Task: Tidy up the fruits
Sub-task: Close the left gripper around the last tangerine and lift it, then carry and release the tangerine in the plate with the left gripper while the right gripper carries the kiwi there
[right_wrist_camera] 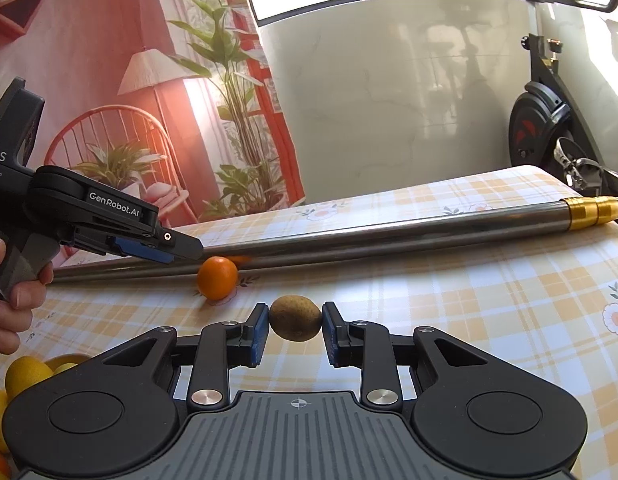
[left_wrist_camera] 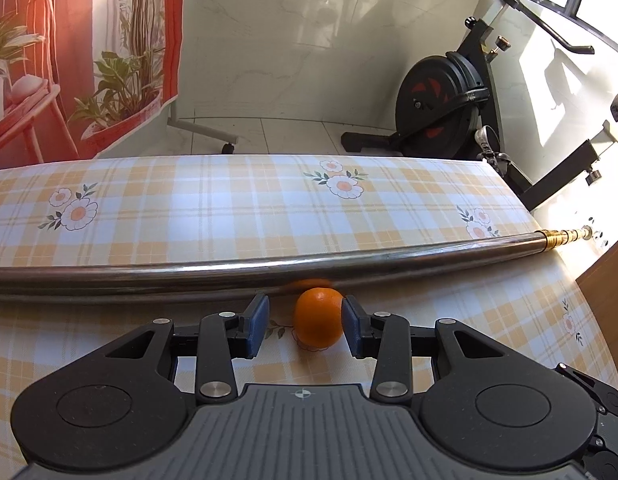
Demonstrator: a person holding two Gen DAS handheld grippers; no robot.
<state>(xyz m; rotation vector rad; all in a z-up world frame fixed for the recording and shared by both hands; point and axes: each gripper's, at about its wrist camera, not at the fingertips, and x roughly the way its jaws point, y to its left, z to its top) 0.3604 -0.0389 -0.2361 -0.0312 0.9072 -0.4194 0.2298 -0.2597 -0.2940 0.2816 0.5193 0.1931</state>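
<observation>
An orange [left_wrist_camera: 318,318] lies on the checked tablecloth against a steel pole; it also shows in the right wrist view [right_wrist_camera: 217,278]. My left gripper [left_wrist_camera: 305,326] is open around it: the right pad touches it and the left pad stands clear. In the right wrist view the left gripper [right_wrist_camera: 181,249] comes in from the left, just above the orange. My right gripper [right_wrist_camera: 295,330] is shut on a brown kiwi [right_wrist_camera: 295,317], both blue pads against its sides, just above the cloth.
A long steel pole [left_wrist_camera: 269,266] with a brass end lies across the table behind the orange. Several yellow and orange fruits [right_wrist_camera: 25,376] lie at the lower left of the right wrist view. An exercise bike [left_wrist_camera: 445,100] stands beyond the table.
</observation>
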